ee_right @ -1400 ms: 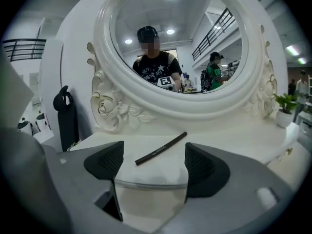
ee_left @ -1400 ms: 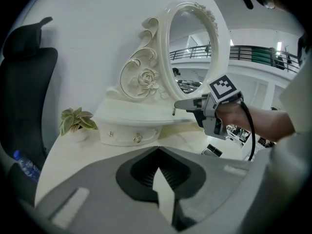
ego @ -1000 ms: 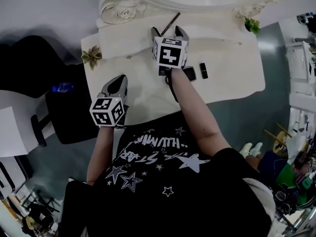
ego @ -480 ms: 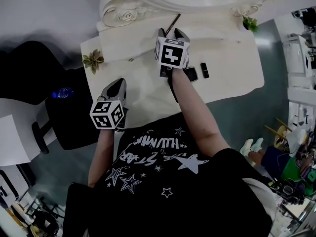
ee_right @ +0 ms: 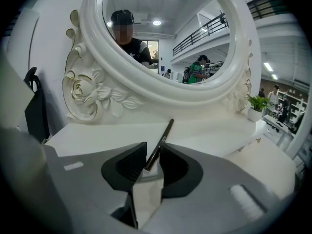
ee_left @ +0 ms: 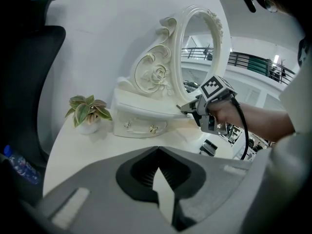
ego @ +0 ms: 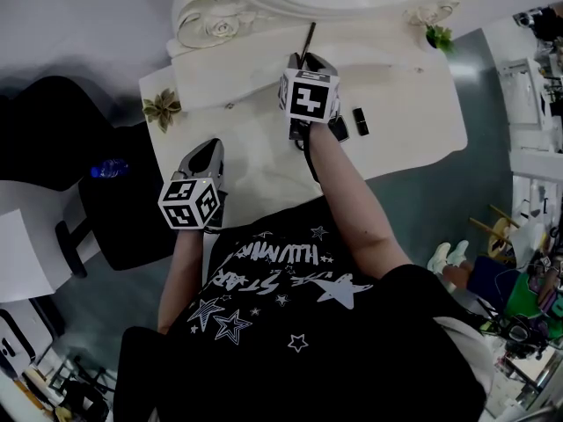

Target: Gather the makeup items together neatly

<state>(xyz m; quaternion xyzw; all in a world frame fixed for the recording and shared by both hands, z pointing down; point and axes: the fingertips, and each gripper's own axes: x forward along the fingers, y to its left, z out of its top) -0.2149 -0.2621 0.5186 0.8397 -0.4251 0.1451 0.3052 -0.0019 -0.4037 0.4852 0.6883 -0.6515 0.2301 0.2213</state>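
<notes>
The job looks like it has only just begun. Two dark makeup things sit close together on the white bench, at the middle right of the head view. One is a flat dark case, partly hidden by the right tool's cube. The other is a small dark tube just beside it.

The third thing, a thin dark pencil, is not with them. It lies up on the white drawer box under the big mirror, near the top middle of the head view.

The right tool is at that pencil. In the right gripper view the near end of the pencil sits between the jaws of the right tool. The jaws have just been closing and are now narrow, but a little gap shows, so I don't think they pinch it yet.

The left tool hangs over the lower left part of the bench. Its jaws are together and hold nothing, as the left gripper view shows.

I think what is left is to pinch the pencil, lift it off the box and lay it down neatly next to the case and the tube.
</notes>
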